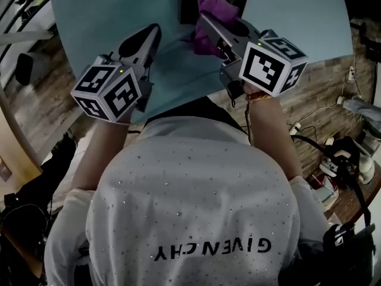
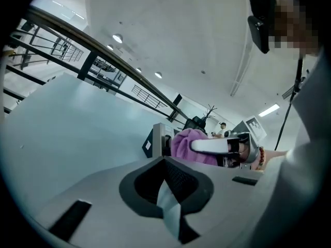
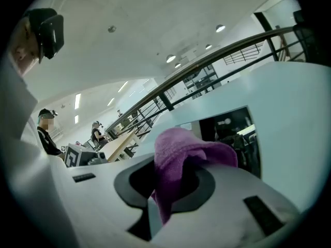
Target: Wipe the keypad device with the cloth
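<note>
The keypad device (image 1: 193, 2) stands upright at the far edge of the light blue table (image 1: 101, 16); in the right gripper view its dark front (image 3: 232, 136) faces me. A purple cloth (image 1: 212, 6) is bunched against the device's front. My right gripper (image 1: 208, 21) is shut on that cloth (image 3: 178, 154), which spills out over its jaws. My left gripper (image 1: 152, 33) hovers over the table to the left of the device, shut with nothing in it. From the left gripper view, the device (image 2: 156, 138), the cloth (image 2: 186, 144) and the right gripper (image 2: 214, 146) lie ahead to the right.
The table's near edge runs just ahead of the person's torso. Wooden flooring (image 1: 333, 100) with cables and a bag lies to the right. A railing (image 2: 103, 61) and other people (image 3: 46, 133) are far in the background.
</note>
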`<state>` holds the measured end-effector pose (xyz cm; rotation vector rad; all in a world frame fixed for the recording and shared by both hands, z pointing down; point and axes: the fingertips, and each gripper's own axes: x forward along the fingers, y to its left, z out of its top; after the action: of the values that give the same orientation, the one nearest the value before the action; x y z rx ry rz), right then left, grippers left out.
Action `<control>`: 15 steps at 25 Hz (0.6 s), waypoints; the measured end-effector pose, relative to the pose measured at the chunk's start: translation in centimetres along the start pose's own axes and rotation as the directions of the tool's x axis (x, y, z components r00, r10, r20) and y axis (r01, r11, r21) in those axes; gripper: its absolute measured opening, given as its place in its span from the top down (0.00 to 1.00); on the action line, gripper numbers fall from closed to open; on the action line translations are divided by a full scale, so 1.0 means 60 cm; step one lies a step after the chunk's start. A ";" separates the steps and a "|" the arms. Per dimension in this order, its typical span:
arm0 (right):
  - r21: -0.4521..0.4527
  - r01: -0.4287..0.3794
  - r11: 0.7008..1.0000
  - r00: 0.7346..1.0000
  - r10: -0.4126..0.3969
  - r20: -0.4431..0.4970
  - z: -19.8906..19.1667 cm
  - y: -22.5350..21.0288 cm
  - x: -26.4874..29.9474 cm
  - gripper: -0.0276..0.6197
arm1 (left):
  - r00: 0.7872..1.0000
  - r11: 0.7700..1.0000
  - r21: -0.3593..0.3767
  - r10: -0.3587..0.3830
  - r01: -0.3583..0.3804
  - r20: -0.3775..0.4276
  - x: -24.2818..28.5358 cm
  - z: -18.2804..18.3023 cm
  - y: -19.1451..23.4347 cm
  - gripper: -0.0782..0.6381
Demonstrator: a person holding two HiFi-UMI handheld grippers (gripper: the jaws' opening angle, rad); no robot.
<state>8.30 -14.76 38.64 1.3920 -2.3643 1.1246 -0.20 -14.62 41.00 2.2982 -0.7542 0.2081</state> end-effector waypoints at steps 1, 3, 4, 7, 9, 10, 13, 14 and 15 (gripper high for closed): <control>-0.015 -0.020 1.000 1.000 0.020 -0.021 -0.006 0.011 0.009 0.89 | 1.000 1.000 -0.005 -0.017 0.017 0.005 0.002 0.001 -0.005 0.89; -0.064 -0.049 0.997 0.997 0.044 -0.067 -0.017 0.029 0.028 0.89 | 0.999 0.999 -0.009 -0.036 0.036 0.008 0.005 0.002 -0.010 0.89; -0.095 -0.059 0.994 0.995 0.050 -0.088 -0.020 0.036 0.037 0.89 | 0.999 0.999 -0.010 -0.039 0.040 0.008 0.006 0.003 -0.010 0.89; -0.177 -0.070 0.982 0.991 0.047 -0.127 -0.022 0.040 0.061 0.89 | 0.999 0.999 -0.017 -0.043 0.043 0.011 0.012 0.008 -0.002 0.89; -0.182 -0.037 0.983 0.990 0.011 -0.140 -0.023 0.020 0.069 0.89 | 0.999 0.999 -0.019 -0.048 0.048 0.009 0.016 0.012 0.003 0.89; -0.169 -0.011 0.986 0.990 -0.013 -0.140 -0.024 0.005 0.070 0.89 | 0.999 0.998 -0.018 -0.053 0.053 0.006 0.019 0.014 0.005 0.89; -0.103 0.059 0.993 0.990 -0.071 -0.121 -0.027 -0.037 0.058 0.89 | 0.998 0.998 -0.013 -0.060 0.060 0.001 0.022 0.016 0.009 0.89; -0.081 0.078 0.994 0.990 -0.087 -0.110 -0.029 -0.050 0.051 0.89 | 0.998 0.998 -0.013 -0.059 0.059 0.002 0.022 0.016 0.010 0.89; -0.061 0.094 0.994 0.990 -0.100 -0.099 -0.030 -0.061 0.042 0.89 | 0.998 0.998 -0.014 -0.057 0.057 0.003 0.023 0.015 0.010 0.89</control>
<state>9.48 -16.26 43.06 1.3809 -2.2152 1.0689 0.51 -16.21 41.13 2.3039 -0.6885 0.1740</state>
